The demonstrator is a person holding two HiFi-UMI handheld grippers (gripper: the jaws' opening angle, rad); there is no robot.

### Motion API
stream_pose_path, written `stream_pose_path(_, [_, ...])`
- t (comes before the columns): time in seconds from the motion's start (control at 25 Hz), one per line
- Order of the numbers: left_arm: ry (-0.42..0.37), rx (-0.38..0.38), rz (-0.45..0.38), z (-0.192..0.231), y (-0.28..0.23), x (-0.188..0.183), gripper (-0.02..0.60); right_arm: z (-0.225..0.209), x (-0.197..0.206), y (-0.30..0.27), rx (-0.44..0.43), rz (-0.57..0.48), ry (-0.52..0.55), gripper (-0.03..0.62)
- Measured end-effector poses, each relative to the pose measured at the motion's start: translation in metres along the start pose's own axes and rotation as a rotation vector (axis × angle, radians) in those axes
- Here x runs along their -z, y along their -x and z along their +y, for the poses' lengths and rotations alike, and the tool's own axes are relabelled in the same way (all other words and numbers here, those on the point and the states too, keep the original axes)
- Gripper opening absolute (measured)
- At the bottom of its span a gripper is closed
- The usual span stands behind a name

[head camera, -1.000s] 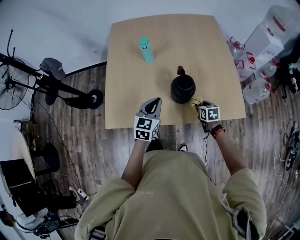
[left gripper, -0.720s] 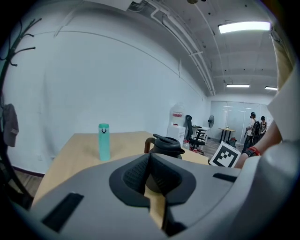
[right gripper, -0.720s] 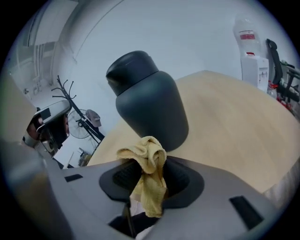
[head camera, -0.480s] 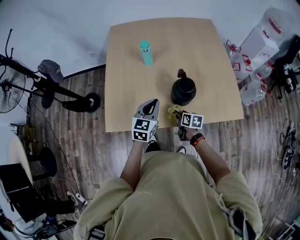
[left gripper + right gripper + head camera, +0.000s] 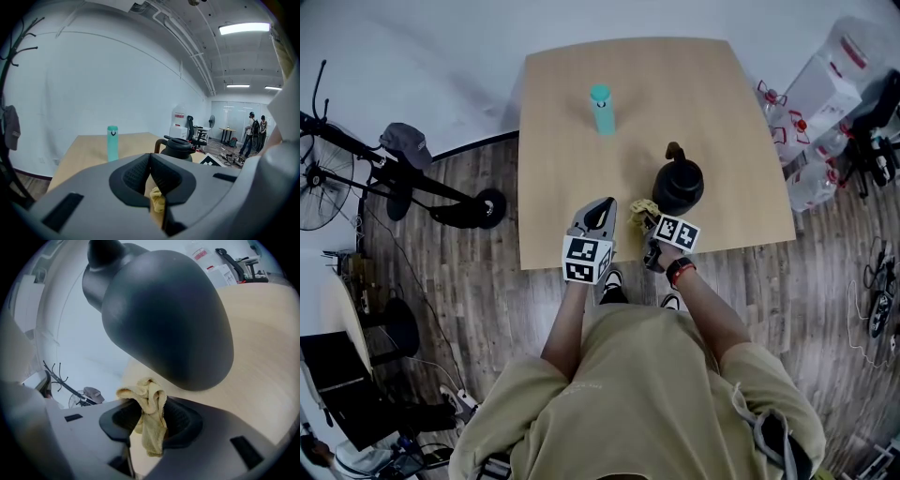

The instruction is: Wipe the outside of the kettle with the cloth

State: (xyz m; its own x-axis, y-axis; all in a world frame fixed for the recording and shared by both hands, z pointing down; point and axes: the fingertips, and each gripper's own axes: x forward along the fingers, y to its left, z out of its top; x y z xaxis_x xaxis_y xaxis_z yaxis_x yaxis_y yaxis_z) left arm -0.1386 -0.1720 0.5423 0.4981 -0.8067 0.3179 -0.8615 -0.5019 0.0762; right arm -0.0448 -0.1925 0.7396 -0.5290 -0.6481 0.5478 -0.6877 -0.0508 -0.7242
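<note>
Right gripper view: the right gripper [image 5: 651, 218], jaws clenched on the cloth [image 5: 149, 414], holds it just beside the kettle [image 5: 164, 315] on the worktop [image 5: 265, 357], seemingly ready to wipe its side; the left gripper [image 5: 602, 214], jaws closed on nothing, hovers near the kettle.

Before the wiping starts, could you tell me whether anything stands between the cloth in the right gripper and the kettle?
Nothing visible does. The right gripper holds the cloth close to the kettle, with only bare table between them.
</note>
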Motion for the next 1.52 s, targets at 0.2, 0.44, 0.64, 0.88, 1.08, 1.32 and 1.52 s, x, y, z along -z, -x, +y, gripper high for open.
stream_pose_path(0.2, [0.0,-0.005,0.011,0.017,0.005,0.003,0.025,0.006,-0.013,-0.02,-0.01,-0.093,-0.12,0.149])
stream_pose_path(0.44, [-0.001,-0.006,0.017,0.029,0.008,0.003,0.025,-0.001,-0.02,-0.027,-0.01,-0.175,-0.282,0.149])
stream_pose_path(0.64, [-0.006,0.005,0.015,0.027,0.004,0.002,0.025,-0.008,-0.02,-0.022,-0.002,-0.168,-0.28,0.149])
stream_pose_path(0.88, [-0.012,0.03,0.012,0.012,-0.002,0.001,0.025,-0.019,-0.01,-0.011,-0.002,-0.134,-0.282,0.149])
stream_pose_path(1.08, [-0.016,0.044,0.01,-0.001,-0.008,-0.001,0.025,-0.029,-0.005,0.001,-0.001,-0.075,-0.272,0.149])
stream_pose_path(1.32, [-0.014,0.055,0.01,-0.018,-0.015,-0.001,0.025,-0.043,-0.006,0.021,-0.003,0.016,-0.24,0.15])
stream_pose_path(1.52, [-0.01,0.059,0.012,-0.031,-0.019,0.002,0.025,-0.057,-0.007,0.038,0.0,0.06,-0.194,0.15])
